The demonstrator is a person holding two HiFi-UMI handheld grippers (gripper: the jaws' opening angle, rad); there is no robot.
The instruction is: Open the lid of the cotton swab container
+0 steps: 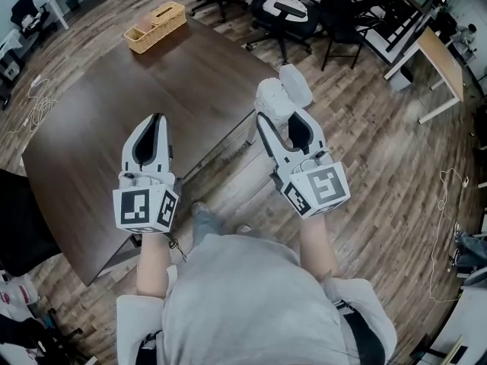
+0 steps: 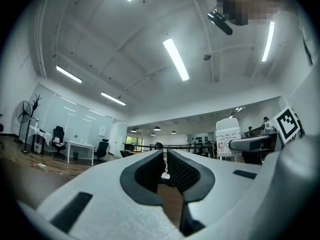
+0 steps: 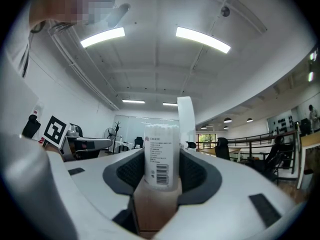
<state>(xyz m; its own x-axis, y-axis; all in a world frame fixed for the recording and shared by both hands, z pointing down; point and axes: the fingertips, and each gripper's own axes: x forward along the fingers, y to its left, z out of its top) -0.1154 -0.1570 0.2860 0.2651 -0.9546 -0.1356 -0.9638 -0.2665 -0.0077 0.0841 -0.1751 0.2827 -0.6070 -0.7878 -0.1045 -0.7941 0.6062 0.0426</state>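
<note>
Now the right gripper [image 1: 284, 123] clasps the cotton swab container [image 3: 161, 154], lid [image 3: 186, 118] upright; the left gripper [image 2: 164, 160] is closed, empty.

wicker basket [image 1: 156, 26] at dark table's [image 1: 114, 112] far corner | black office chairs [image 1: 285, 10] beyond | plank floor [image 1: 380, 166]

White left tongs [image 1: 157, 117], right tongs [image 1: 279, 114] and container [image 3: 161, 156]; black-and-white marker cubes [image 1: 144, 207]; dark brown table [image 1: 152, 82].

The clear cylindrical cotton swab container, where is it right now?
Centre-right in the head view, the clear cylindrical cotton swab container sits clamped in the right gripper, lid flipped up, by the right corner of the dark wooden table.
</note>
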